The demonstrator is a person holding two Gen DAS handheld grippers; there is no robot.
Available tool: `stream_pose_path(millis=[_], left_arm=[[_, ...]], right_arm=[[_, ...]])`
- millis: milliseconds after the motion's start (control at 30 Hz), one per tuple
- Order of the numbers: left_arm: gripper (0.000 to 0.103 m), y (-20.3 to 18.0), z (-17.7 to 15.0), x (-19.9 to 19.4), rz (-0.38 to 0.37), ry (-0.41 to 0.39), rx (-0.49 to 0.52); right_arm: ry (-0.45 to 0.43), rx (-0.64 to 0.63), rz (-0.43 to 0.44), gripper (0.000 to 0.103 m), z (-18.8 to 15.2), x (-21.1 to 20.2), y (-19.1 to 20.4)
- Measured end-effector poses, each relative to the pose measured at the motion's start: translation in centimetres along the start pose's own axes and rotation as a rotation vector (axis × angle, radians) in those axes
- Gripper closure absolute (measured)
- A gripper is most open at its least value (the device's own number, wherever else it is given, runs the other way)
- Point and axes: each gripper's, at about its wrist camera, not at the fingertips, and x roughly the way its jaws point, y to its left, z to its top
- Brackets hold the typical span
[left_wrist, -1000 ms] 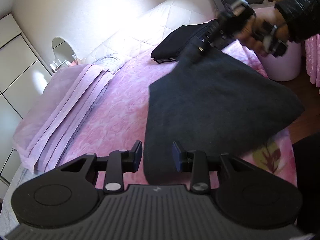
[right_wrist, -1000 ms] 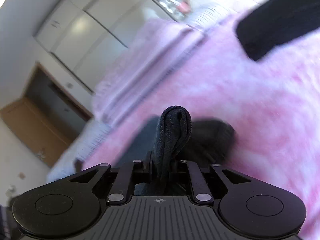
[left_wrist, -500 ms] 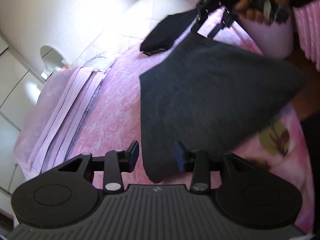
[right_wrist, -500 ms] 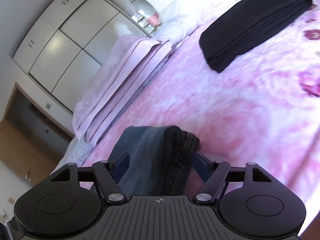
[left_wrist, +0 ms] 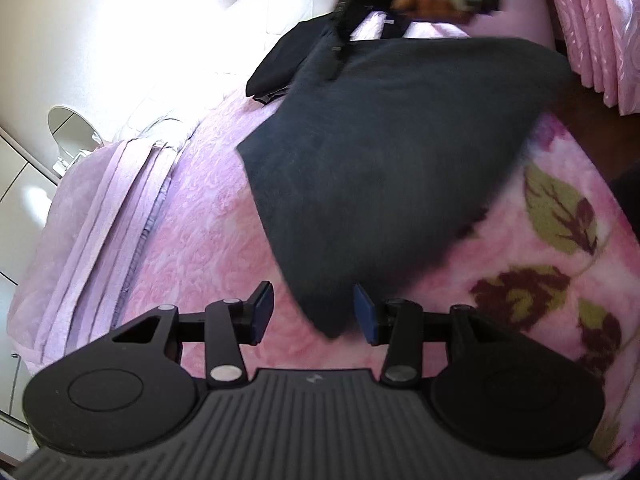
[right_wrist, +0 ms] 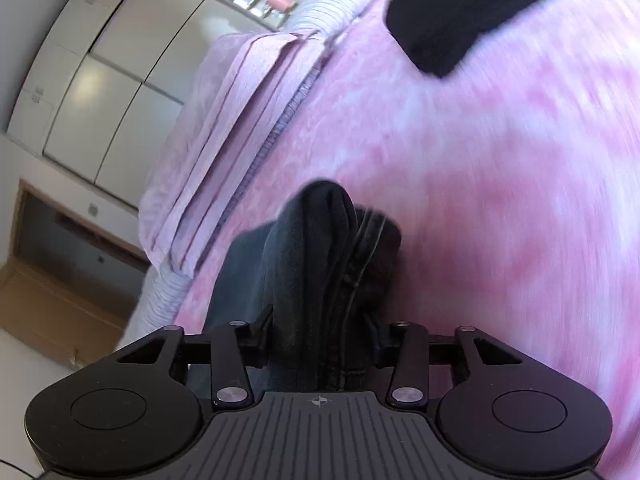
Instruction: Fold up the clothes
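Folding looks partly done: one black folded garment (left_wrist: 280, 64) already lies at the far end of the bed (left_wrist: 208, 216), and a dark grey garment (left_wrist: 380, 168) is spread across the pink floral bedspread, apparently doubled over but not yet reduced to a compact stack. Its near corner comes to a point between the fingers of the left gripper (left_wrist: 314, 312), whose jaws are opening; the pads stand clear of the cloth, so that corner is released. The right gripper (right_wrist: 320, 344) has a bunched fold of the same grey fabric between its fingers and its jaws are closing; whether the pads already press the cloth is not clear. By this reading, at least one more fold and a final smoothing remain. Open bedspread lies left of the garment up to the folded lilac quilt (left_wrist: 92, 216); on the right the cloth reaches the bed's edge, near the pink curtain (left_wrist: 592, 28)
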Motion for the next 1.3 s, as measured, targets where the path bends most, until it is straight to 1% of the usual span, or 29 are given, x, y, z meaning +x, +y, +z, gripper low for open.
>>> stream_pose_path(millis=[67, 133, 167, 200, 233, 267, 300, 333, 367, 467, 500, 533, 567, 600, 667, 733, 800, 867, 900, 933, 1000, 1033, 1100, 1200, 1300], left_arm=[[0.063, -0.4, -0.1, 0.1, -0.007, -0.004, -0.004], [0.063, -0.7, 0.0, 0.1, -0.008, -0.005, -0.008], [0.063, -0.9, 0.0, 0.0, -0.003, -0.005, -0.01], [0.063, -1.0, 0.0, -0.2, 0.003, -0.007, -0.017], [0.063, -1.0, 0.0, -0.4, 0.008, -0.009, -0.028], [0.062, -1.1, 0.0, -0.7, 0.012, -0.009, -0.034], [0.061, -1.2, -0.1, -0.9, 0.017, -0.007, -0.038], [0.061, -1.2, -0.2, -1.2, 0.023, -0.005, -0.042], [0.061, -1.3, -0.2, -1.5, 0.028, -0.004, -0.045], [0.06, -1.3, -0.1, -1.9, 0.046, 0.0, -0.051], [0.06, -1.3, -0.1, -2.2, 0.051, -0.002, -0.052], [0.059, -1.3, -0.1, -2.4, 0.057, -0.003, -0.053], [0.058, -1.3, -0.1, -2.6, 0.061, -0.005, -0.052], [0.057, -1.3, -0.1, -2.8, 0.063, -0.009, -0.052], [0.055, -1.2, -0.3, -3.2, 0.068, -0.014, -0.055], [0.054, -1.0, -0.6, -3.6, 0.076, -0.019, -0.065], [0.052, -0.7, -1.0, -4.0, 0.085, -0.024, -0.078], [0.051, -0.3, -1.6, -4.3, 0.092, -0.023, -0.099], [0.051, -0.2, -1.9, -4.3, 0.094, -0.019, -0.11], [0.051, -0.1, -2.2, -4.4, 0.097, -0.013, -0.117], [0.051, -0.1, -2.5, -4.6, 0.104, -0.003, -0.118], [0.051, -0.1, -2.5, -4.8, 0.108, -0.002, -0.117], [0.051, -0.3, -2.2, -5.6, 0.113, -0.012, -0.119], [0.051, -0.7, -1.4, -6.5, 0.116, -0.031, -0.108], [0.051, -1.2, -0.1, -6.6, 0.106, -0.051, -0.091]], right_arm=[[0.022, -0.062, -0.018, 0.063, 2.8, 0.9, 1.0], [0.099, -0.104, -0.042, 0.062, 5.0, 2.4, 1.9], [0.132, -0.137, -0.082, 0.062, 5.5, 2.8, 2.5], [0.14, -0.194, -0.129, 0.06, 5.4, 2.6, 3.5], [0.129, -0.262, -0.174, 0.052, 4.9, 2.0, 4.7], [0.114, -0.345, -0.222, 0.049, 4.0, 1.1, 6.0], [0.094, -0.44, -0.273, 0.044, 2.8, 0.1, 7.4], [0.077, -0.542, -0.32, 0.044, 1.1, -0.9, 8.8], [0.065, -0.642, -0.336, 0.044, -1.2, -1.9, 10.2], [0.031, -0.916, -0.318, 0.043, -9.0, -4.8, 13.7], [0.03, -0.998, -0.285, 0.043, -11.5, -5.5, 14.8], [0.039, -1.072, -0.23, 0.039, -14.2, -6.0, 15.8], [0.051, -1.161, -0.195, 0.036, -16.8, -6.1, 16.8], [0.066, -1.261, -0.175, 0.031, -19.5, -5.9, 17.6], [0.118, -1.456, -0.166, 0.031, -24.1, -4.3, 18.4], [0.171, -1.6, -0.219, 0.031, -27.2, -1.9, 18.1], [0.202, -1.724, -0.28, 0.031, -29.6, 0.5, 17.5], [0.191, -1.817, -0.333, 0.031, -31.0, 2.3, 17.0], [0.177, -1.85, -0.35, 0.04, -31.4, 3.1, 16.9], [0.178, -1.871, -0.365, 0.059, -31.5, 3.8, 16.9], [0.205, -1.848, -0.336, 0.067, -30.7, 4.4, 16.6], [0.204, -1.852, -0.314, 0.074, -30.4, 3.7, 16.4], [0.189, -1.887, -0.276, 0.078, -29.8, 0.9, 16.5], [0.218, -1.94, -0.24, 0.08, -28.8, -4.9, 15.5], [0.263, -1.993, -0.253, 0.08, -28.4, -10.6, 13.1]])
